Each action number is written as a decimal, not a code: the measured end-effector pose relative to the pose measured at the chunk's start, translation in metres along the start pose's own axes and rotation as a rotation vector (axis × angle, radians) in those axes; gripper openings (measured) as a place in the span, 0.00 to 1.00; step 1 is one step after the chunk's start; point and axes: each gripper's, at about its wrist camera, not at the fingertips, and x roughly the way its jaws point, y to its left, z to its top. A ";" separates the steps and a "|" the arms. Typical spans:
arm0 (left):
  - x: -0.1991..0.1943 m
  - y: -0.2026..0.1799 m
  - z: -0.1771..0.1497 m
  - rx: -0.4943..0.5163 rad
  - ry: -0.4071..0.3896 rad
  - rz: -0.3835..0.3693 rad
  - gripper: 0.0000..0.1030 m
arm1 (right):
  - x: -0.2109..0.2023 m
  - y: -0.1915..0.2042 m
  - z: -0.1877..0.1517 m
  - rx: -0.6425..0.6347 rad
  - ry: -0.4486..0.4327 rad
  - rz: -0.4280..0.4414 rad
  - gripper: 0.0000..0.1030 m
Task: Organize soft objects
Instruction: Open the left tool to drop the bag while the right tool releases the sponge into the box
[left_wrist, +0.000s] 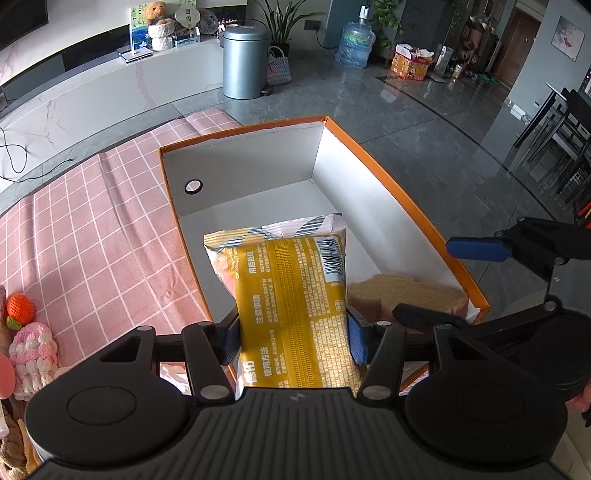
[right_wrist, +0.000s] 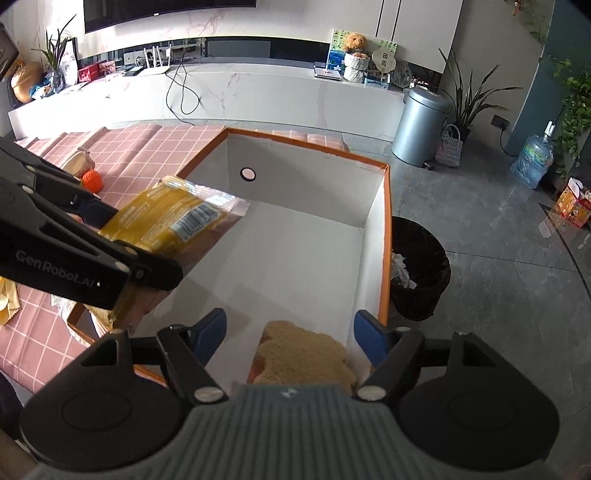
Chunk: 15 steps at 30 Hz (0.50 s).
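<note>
My left gripper (left_wrist: 293, 338) is shut on a yellow snack packet (left_wrist: 291, 291) and holds it over the near left part of an orange-edged white box (left_wrist: 369, 206). The packet (right_wrist: 173, 218) and the box (right_wrist: 303, 181) also show in the right wrist view, with the left gripper at the left. A tan plush slice of bread (left_wrist: 402, 295) lies in the box's near right corner. My right gripper (right_wrist: 290, 334) is open and empty, just above that bread slice (right_wrist: 306, 354). One blue pad of the right gripper (left_wrist: 476, 249) shows in the left wrist view.
The box sits on a pink checked cloth (left_wrist: 92, 236). An orange knitted toy (left_wrist: 20, 308) and a pink-white knitted one (left_wrist: 33, 354) lie at the left. An orange ball (right_wrist: 91, 181) lies on the cloth. A black waste bin (right_wrist: 419, 266) stands right of the box.
</note>
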 end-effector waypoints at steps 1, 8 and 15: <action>0.001 0.000 0.000 0.009 0.005 0.003 0.61 | -0.002 -0.002 0.000 0.001 -0.001 0.006 0.67; 0.008 -0.013 0.004 0.043 0.051 0.003 0.61 | -0.010 -0.013 0.006 0.017 0.035 0.063 0.47; 0.020 -0.024 0.009 0.072 0.112 0.019 0.62 | 0.003 -0.030 0.013 0.085 0.245 0.154 0.21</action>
